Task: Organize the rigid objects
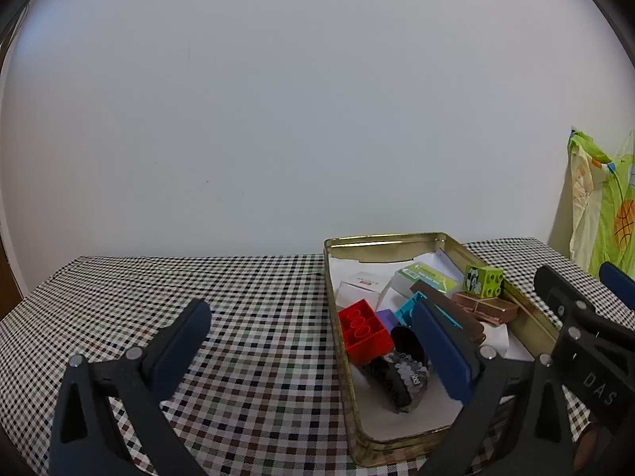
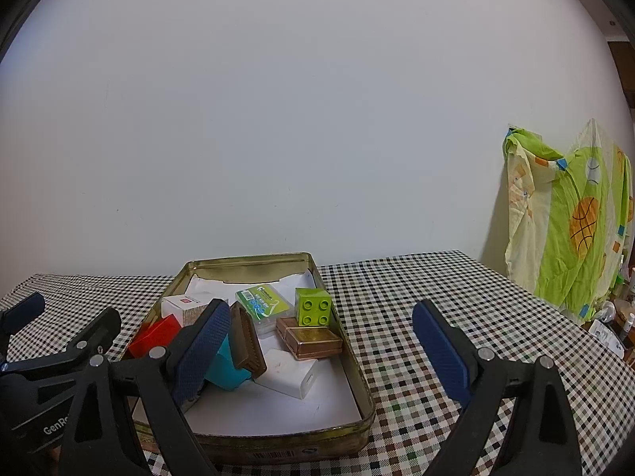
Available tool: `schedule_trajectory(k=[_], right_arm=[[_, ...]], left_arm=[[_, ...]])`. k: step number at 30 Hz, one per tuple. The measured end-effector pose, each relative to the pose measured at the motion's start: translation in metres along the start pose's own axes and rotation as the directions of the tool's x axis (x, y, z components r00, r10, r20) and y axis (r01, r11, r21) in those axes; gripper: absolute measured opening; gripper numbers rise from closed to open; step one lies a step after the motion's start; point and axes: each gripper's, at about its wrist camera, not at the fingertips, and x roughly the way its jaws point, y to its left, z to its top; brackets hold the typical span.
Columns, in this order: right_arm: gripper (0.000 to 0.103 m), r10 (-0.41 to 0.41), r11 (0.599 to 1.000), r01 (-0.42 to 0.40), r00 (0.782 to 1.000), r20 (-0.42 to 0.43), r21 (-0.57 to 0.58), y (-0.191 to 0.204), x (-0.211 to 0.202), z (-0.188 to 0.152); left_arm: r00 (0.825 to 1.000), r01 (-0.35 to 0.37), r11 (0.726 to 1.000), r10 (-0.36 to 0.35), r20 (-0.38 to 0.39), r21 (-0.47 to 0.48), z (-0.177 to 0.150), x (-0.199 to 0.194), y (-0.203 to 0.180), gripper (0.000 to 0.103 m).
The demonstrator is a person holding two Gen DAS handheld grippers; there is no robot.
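Both my left hand-held gripper (image 1: 313, 351) and right hand-held gripper (image 2: 321, 353) are released; the green brick (image 2: 313, 306) in the tin (image 2: 367, 404) looks light, stiff, best pinched on flat sides.

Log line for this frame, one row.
left gripper: open, empty | right gripper: open, empty | tin: holds green brick, red brick

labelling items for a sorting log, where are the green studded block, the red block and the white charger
green studded block (image 2: 313, 306), right wrist view, on its studded face
red block (image 1: 363, 331), left wrist view, on its hollow underside
white charger (image 2: 287, 373), right wrist view, on its top face
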Motion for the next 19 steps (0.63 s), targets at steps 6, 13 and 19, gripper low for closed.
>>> schedule_trajectory(k=[6,13,19], right_arm=[[0.095,0.0,1.0,0.0,1.0,0.001,-0.001,-0.0002,0.001,0.0],[0.095,-0.004,1.0,0.004,1.0,0.0,-0.002,0.0007,0.0005,-0.0003],[0.095,-0.011,1.0,0.011,1.0,-0.003,0.016,-0.0016,-0.0001,-0.0005]], left_arm=[[1.0,-0.002,1.0,0.002,-0.006,0.002,0.0005,0.0011,-0.0003,0.103],[1.0,0.0,1.0,0.0,-0.012,-0.001,0.0008,0.0019,0.0006,0.103],[1.0,-0.005,1.0,0.005,-0.019,-0.005,0.0005,0.0052,0.0014,0.103]])
